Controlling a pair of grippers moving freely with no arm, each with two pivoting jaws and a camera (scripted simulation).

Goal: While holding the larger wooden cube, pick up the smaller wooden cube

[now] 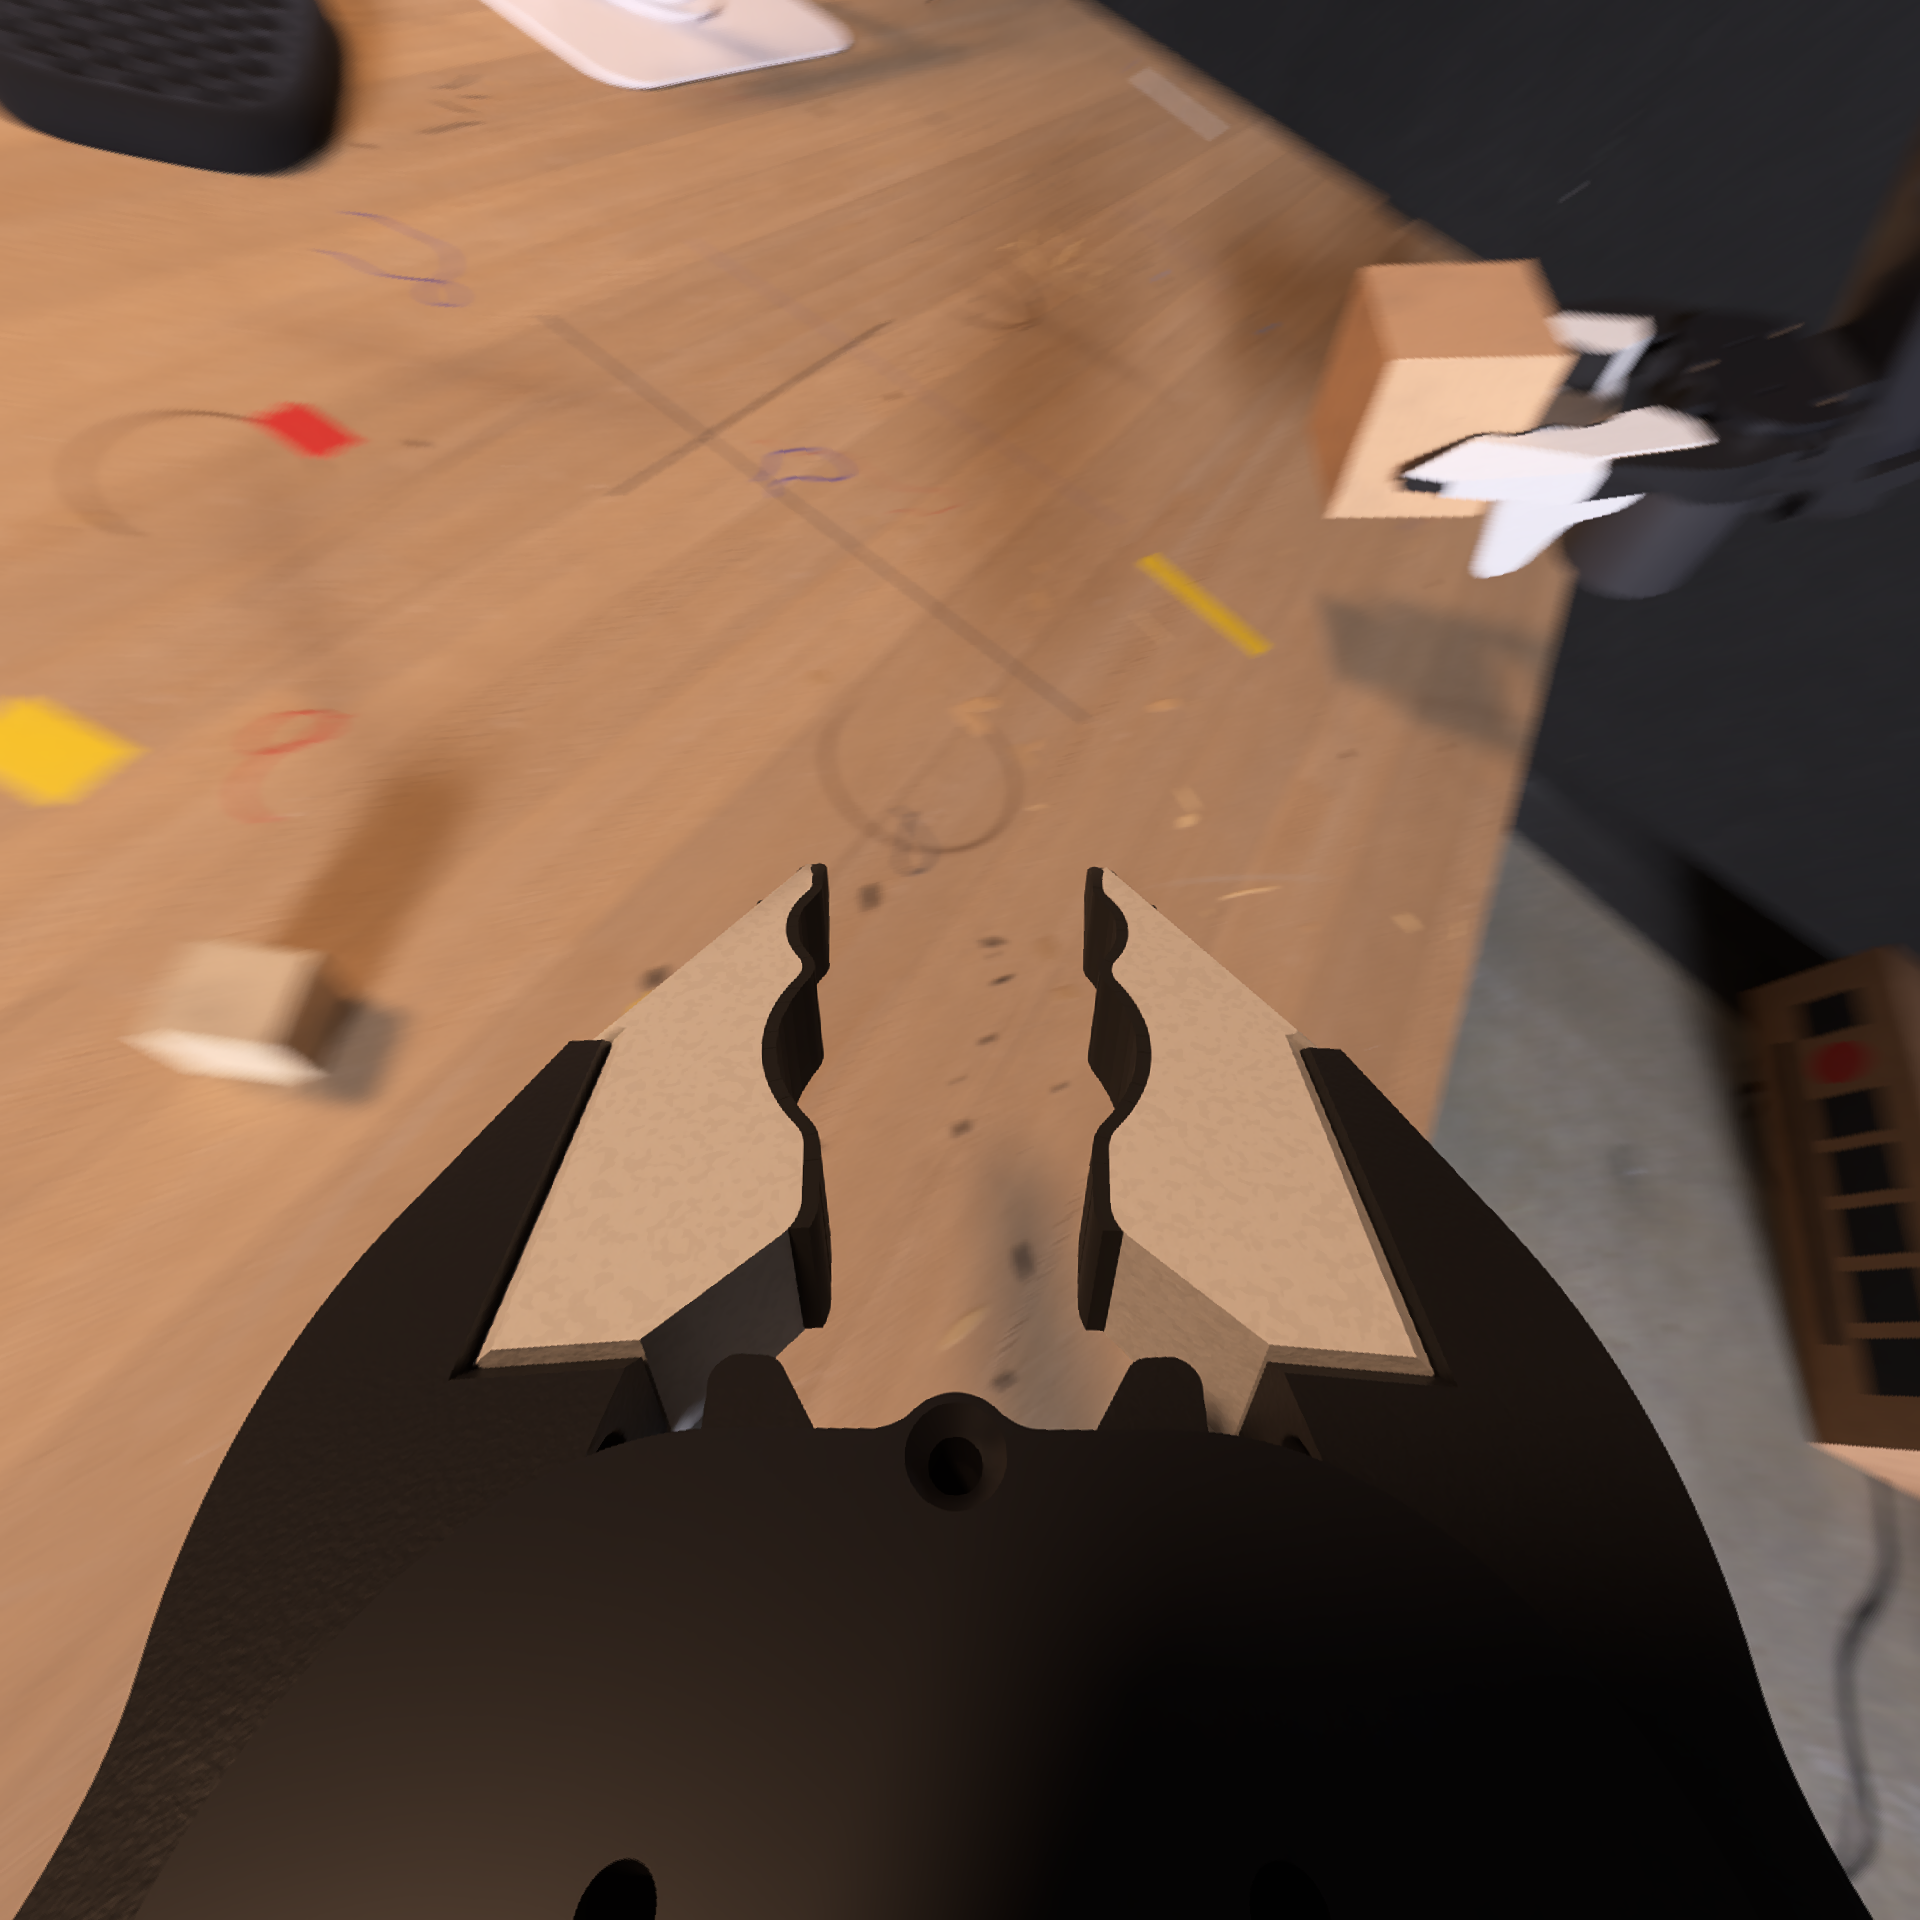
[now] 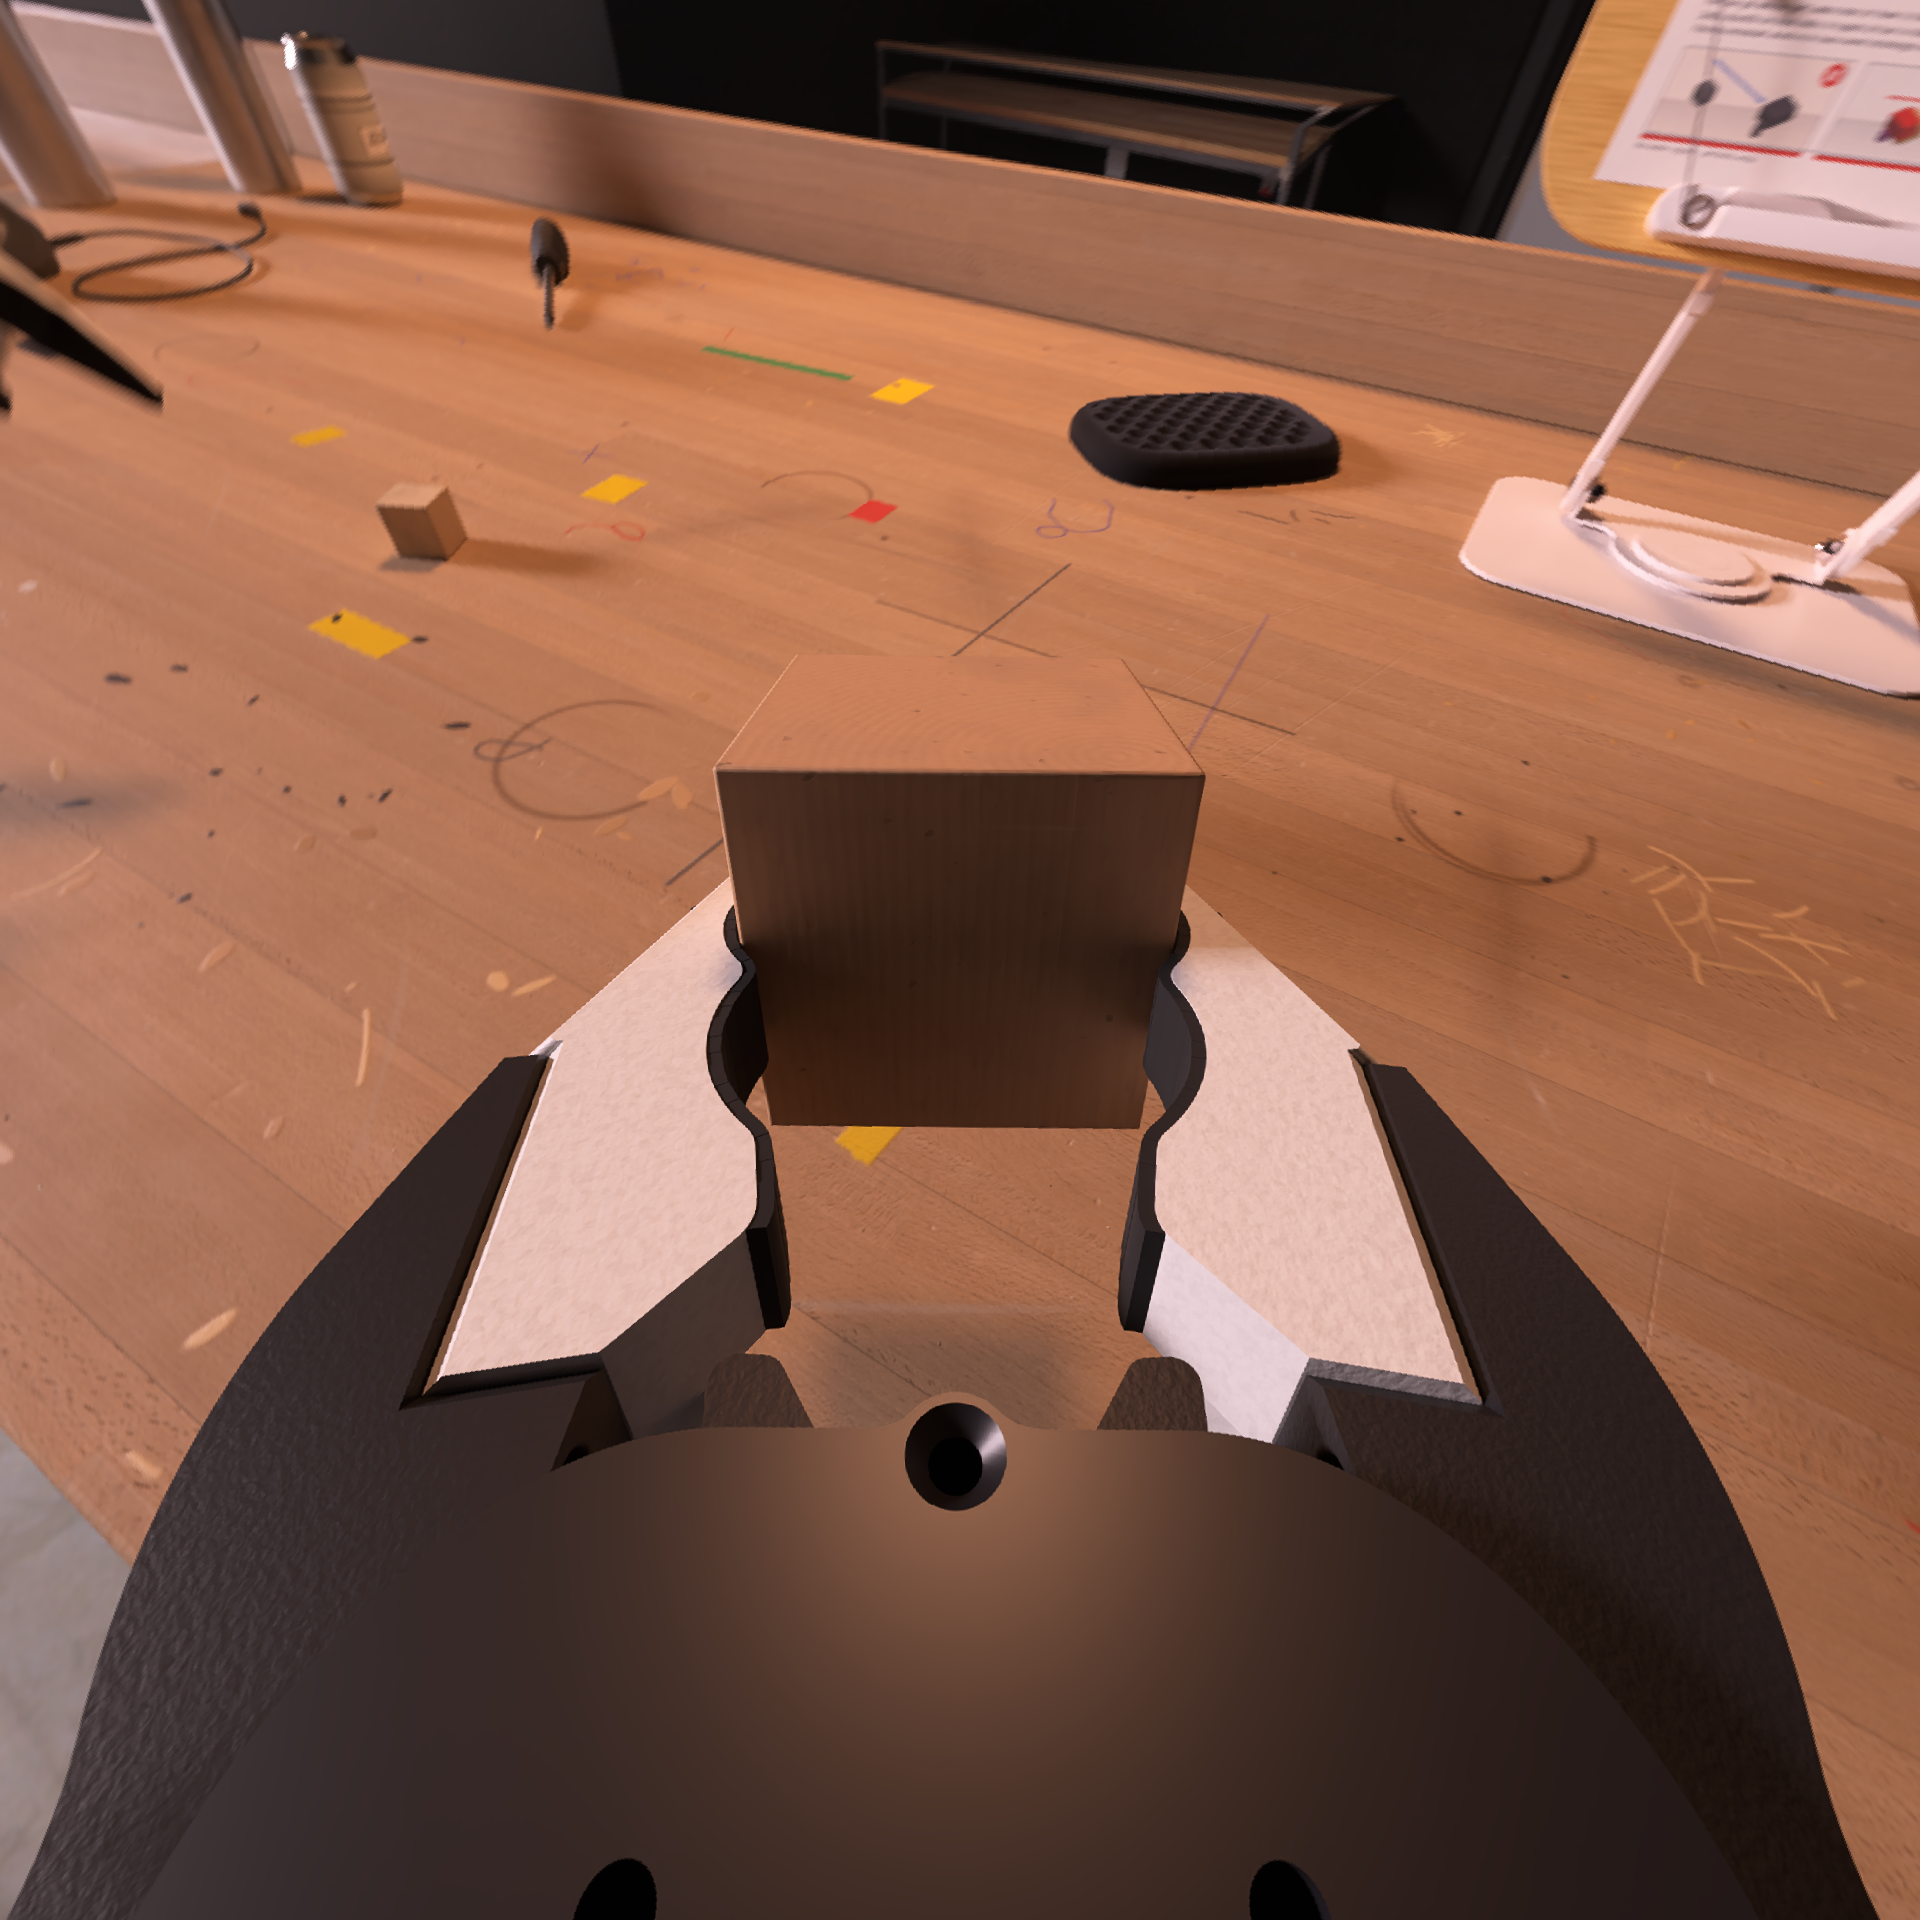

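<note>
My right gripper [image 2: 956, 925] is shut on the larger wooden cube [image 2: 956, 935] and holds it above the wooden table [image 2: 312, 1039]. In the left wrist view that cube [image 1: 1444, 405] and the right gripper [image 1: 1507, 447] show at the far right, over the table's edge. My left gripper [image 1: 956, 883] is open and empty above the table. The smaller wooden cube [image 1: 255, 1003] lies on the table to the left of the left gripper, blurred. It also shows in the right wrist view [image 2: 421, 520], far left on the table.
A black perforated pad [image 2: 1205, 442] and a white stand base [image 2: 1683, 582] sit toward the back of the table. A screwdriver [image 2: 548, 265], a cable [image 2: 166, 265] and a can [image 2: 348, 120] lie at the far left. The table's edge [image 1: 1496, 831] runs along the right.
</note>
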